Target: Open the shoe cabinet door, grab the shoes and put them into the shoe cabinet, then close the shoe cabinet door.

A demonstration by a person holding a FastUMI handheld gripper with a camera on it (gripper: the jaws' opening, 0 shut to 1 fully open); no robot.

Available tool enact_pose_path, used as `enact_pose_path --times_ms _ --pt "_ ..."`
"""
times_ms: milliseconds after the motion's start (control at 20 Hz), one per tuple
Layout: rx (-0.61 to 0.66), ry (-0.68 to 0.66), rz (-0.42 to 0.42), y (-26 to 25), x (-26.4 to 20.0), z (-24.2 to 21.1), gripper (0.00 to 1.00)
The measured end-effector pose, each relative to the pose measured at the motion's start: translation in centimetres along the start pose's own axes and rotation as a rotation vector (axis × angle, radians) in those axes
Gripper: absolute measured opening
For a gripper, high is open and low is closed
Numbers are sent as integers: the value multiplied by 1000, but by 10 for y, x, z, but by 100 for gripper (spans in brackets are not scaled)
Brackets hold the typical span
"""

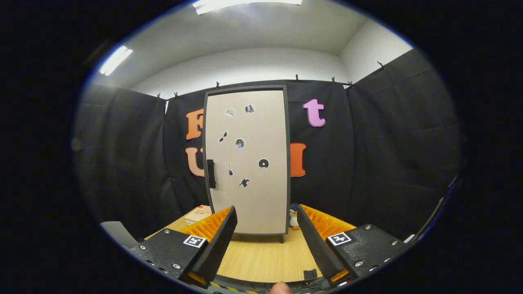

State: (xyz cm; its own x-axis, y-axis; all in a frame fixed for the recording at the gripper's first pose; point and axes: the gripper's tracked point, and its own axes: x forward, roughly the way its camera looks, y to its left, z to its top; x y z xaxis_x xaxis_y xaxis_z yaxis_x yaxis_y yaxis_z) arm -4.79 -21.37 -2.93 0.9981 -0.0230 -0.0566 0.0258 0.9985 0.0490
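The gripper (266,228) is up off the light wooden tabletop (261,257), its two fingers spread wide apart with nothing between them — just bare wood showing in the gap. Straight ahead, beyond the fingertips, stands the tall beige shoe cabinet (247,161) with a dark frame, and its door is shut flat. A black bar handle (211,173) sits on the door's left edge, a bit below the middle. Small black-and-white stickers (240,143) are scattered across the door face — a round one near the centre, others above and below it. The cabinet rests on short dark feet at the back of the table, close to the black cloth wall (367,155). Left of the cabinet's base, just past the left finger, lies a flat book (197,214) with a pale cover. Right of the base, peeking beside the right finger, there's a small white and orange object (293,219) — too hidden to tell what it is. At the near edge a fingertip (281,288) of the person pokes in.
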Motion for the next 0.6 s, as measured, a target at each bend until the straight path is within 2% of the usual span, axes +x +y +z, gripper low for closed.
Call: enact_pose_path --times_ms 600 --pt "14 17 3 -4 9 -9 92"
